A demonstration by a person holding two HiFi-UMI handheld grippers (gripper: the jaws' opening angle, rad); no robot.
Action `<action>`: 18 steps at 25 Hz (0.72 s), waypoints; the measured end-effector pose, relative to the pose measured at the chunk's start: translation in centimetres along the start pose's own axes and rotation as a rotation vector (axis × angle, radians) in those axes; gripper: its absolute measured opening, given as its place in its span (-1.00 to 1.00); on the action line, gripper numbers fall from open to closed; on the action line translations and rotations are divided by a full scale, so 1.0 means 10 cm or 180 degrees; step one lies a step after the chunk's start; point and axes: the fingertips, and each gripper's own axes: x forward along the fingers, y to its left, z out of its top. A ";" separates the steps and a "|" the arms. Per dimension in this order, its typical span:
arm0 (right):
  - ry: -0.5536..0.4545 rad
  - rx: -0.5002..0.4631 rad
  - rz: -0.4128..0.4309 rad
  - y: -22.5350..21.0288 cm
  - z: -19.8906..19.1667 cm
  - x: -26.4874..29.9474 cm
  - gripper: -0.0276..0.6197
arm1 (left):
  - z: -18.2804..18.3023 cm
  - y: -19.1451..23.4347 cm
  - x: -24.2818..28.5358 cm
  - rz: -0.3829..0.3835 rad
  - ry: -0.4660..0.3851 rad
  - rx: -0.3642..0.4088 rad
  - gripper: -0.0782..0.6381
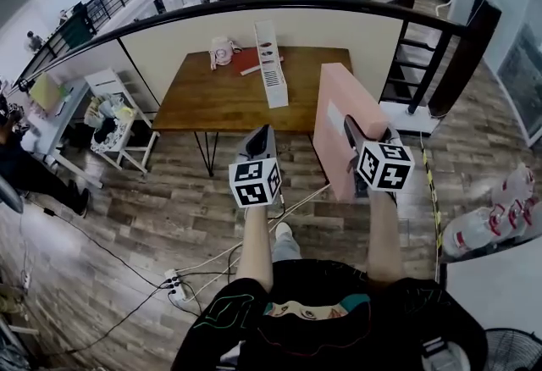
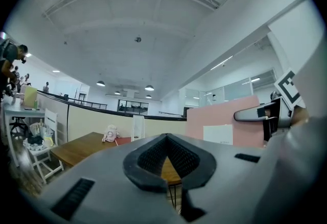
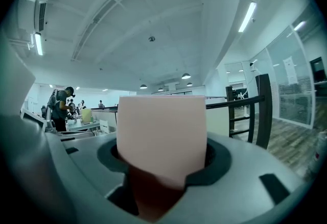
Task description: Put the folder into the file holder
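- Head view from above the person's shoulders: both forearms reach forward over a wood-plank floor, a marker cube on each gripper.
- The right gripper [image 1: 350, 130] is clamped on a pink folder [image 1: 339, 102], held upright on its edge, broad face towards the left gripper.
- Right gripper view confirms it: the right gripper [image 3: 162, 164] has the folder [image 3: 161, 131] pinched between its jaws, and the pink sheet rises out of them towards 12 o'clock, filling the middle of the picture.
- The left gripper [image 1: 261, 136] sits at 9 o'clock of the folder, apart from it.
- Left gripper view: the left gripper [image 2: 166, 137] has its dark padded jaws pressed together at the tips, with nothing between them. The folder [image 2: 219, 118] shows at 2 o'clock, a white label on its face.
- Ahead of both grippers, at 12 o'clock, stands a wooden table [image 1: 212, 102] on thin dark legs.
- On it the white file holder [image 1: 271, 73] stands upright, at 11 o'clock of the folder and well apart from it; the folder is not in it.
- The left gripper view also shows the file holder [image 2: 138, 127], on the table [image 2: 82, 147].
- A small pink toy [image 1: 222, 50] sits at 10 o'clock of the file holder, with a red book [image 1: 248, 62] lying flat between the two.
- A white power strip [image 1: 176, 285] lies on the floor at 7 o'clock of the left gripper.
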 end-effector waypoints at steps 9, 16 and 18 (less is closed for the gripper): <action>0.0062 -0.0027 0.0056 0.13 0.28 1.04 -0.06 | 0.18 0.69 0.72 0.0075 -0.0020 -0.0134 -0.78; -0.0082 -0.0128 0.0138 0.27 0.69 1.85 -0.06 | 0.49 1.33 1.30 0.0293 -0.0121 0.0086 -0.78; -0.0141 -0.0155 0.0158 0.31 0.81 2.06 -0.06 | 0.61 1.45 1.48 0.0302 -0.0168 0.0154 -0.78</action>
